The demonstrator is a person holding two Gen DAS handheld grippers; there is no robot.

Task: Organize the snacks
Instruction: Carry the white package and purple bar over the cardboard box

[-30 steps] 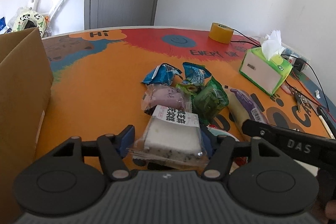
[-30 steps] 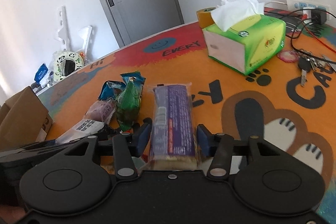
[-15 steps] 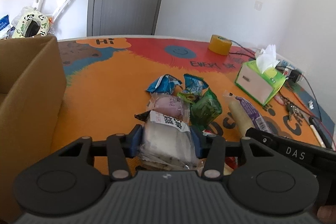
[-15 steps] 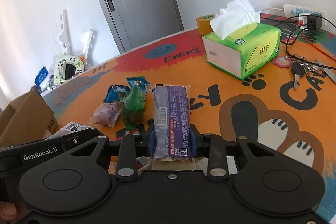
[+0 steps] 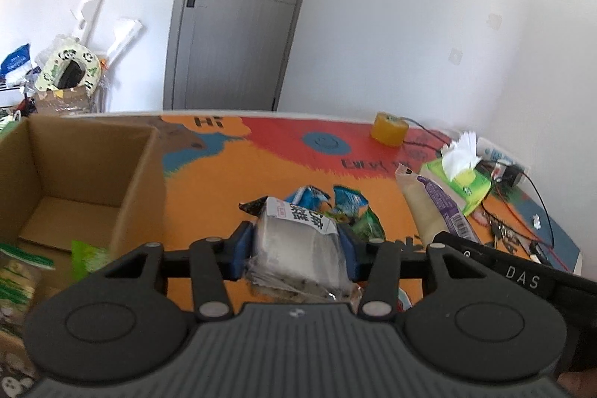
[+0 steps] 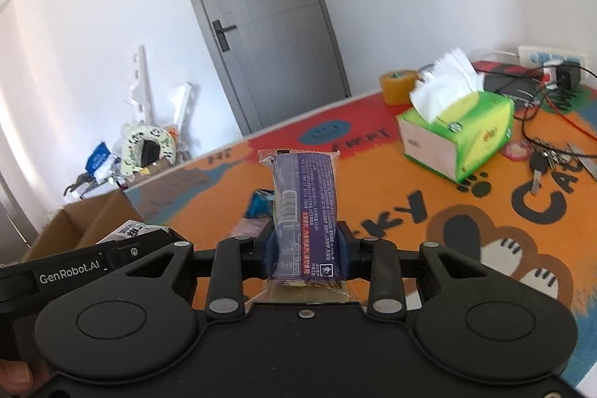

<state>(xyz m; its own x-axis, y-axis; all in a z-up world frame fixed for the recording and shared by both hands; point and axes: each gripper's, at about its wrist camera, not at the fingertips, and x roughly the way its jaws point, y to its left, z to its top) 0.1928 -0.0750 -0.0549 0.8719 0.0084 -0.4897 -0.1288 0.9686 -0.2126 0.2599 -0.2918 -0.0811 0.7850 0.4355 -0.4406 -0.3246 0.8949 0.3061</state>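
My left gripper [image 5: 294, 250] is shut on a white cake packet with a black-and-white label [image 5: 298, 241] and holds it above the table. My right gripper [image 6: 304, 248] is shut on a long purple snack bar [image 6: 304, 207], also lifted; the bar shows in the left wrist view [image 5: 436, 211]. An open cardboard box [image 5: 78, 174] stands at the left with green-and-white packets [image 5: 22, 271] inside. Blue [image 5: 309, 196] and green [image 5: 367, 224] snack packets lie on the orange mat [image 5: 209, 196] behind the cake.
A green tissue box [image 6: 459, 137], a yellow tape roll [image 6: 399, 86], keys [image 6: 541, 163] and cables [image 6: 541, 107] lie at the right. A grey door [image 5: 231, 10] and floor clutter [image 5: 67, 73] are beyond the table.
Both grippers closed on their snacks and lifted them off the table. The left view swung left, and the box's inside now shows.
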